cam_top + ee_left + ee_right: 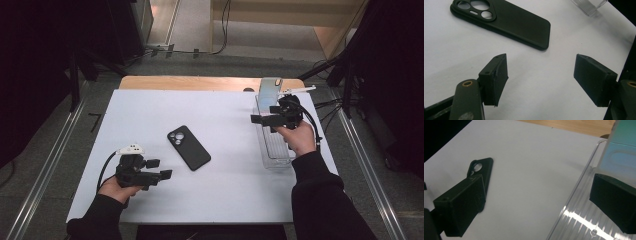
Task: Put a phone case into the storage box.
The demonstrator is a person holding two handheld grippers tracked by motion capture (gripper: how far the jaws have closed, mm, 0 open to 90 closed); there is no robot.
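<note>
A black phone case [188, 148] lies camera-holes up in the middle of the white mat [150, 110]. The left gripper view has the case [506, 21] just beyond the jaws. My left gripper [160, 169] rests near the front left of the mat, open and empty [541, 67], pointing toward the case. My right gripper [265, 114] hovers at the left wall of a clear plastic rack [274, 150], open with nothing between its jaws [537, 192]. A pale blue phone [270, 91] stands upright at the rack's far end, close to the right jaw [621, 150].
The wooden table edge [200, 82] runs along the back of the mat. A white lever-like part [300, 90] sticks out beside the rack's far end. Dark floor and metal rails surround the table. The rack's ribbed floor [579, 220] shows under the right jaw.
</note>
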